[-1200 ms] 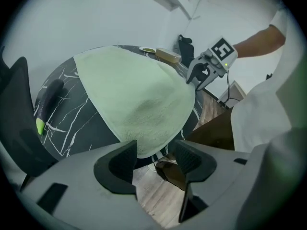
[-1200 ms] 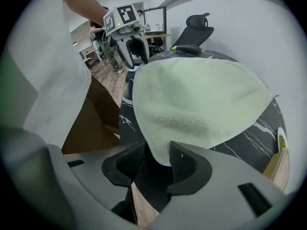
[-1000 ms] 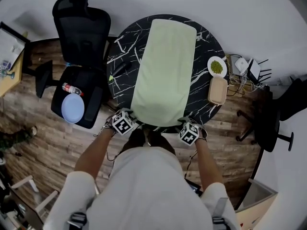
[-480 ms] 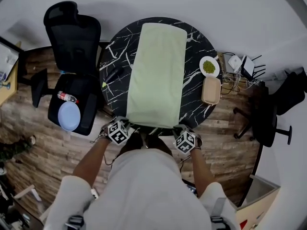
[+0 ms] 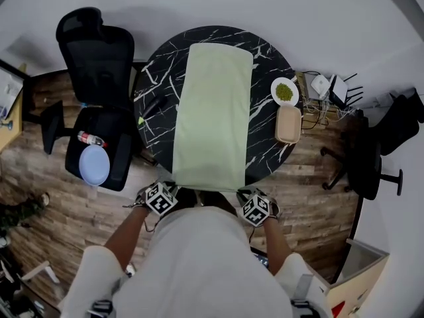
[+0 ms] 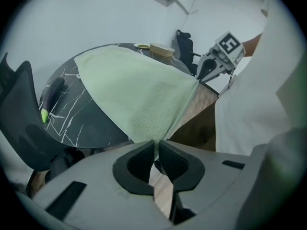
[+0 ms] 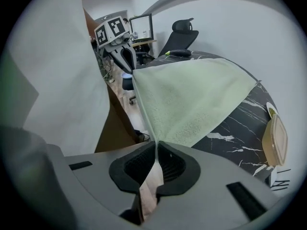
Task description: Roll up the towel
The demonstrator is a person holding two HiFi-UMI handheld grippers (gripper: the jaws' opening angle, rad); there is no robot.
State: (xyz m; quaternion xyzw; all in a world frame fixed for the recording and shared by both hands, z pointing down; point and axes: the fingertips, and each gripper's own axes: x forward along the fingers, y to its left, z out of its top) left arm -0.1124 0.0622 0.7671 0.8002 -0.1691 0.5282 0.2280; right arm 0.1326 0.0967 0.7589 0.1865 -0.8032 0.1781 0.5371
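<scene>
At table near edge, with left gripper and right gripper just clamped shut on towel near corners, keep hem taut, level; roll evenly toward far side.

Soft, even indoor light fills every view, with no hard shadows and barely any glare on the round black white-veined marble surface. The pale green terry towel is sharp; the left tool and right tool look softer. Fisheye bending and dark corners ring both gripper views.
</scene>
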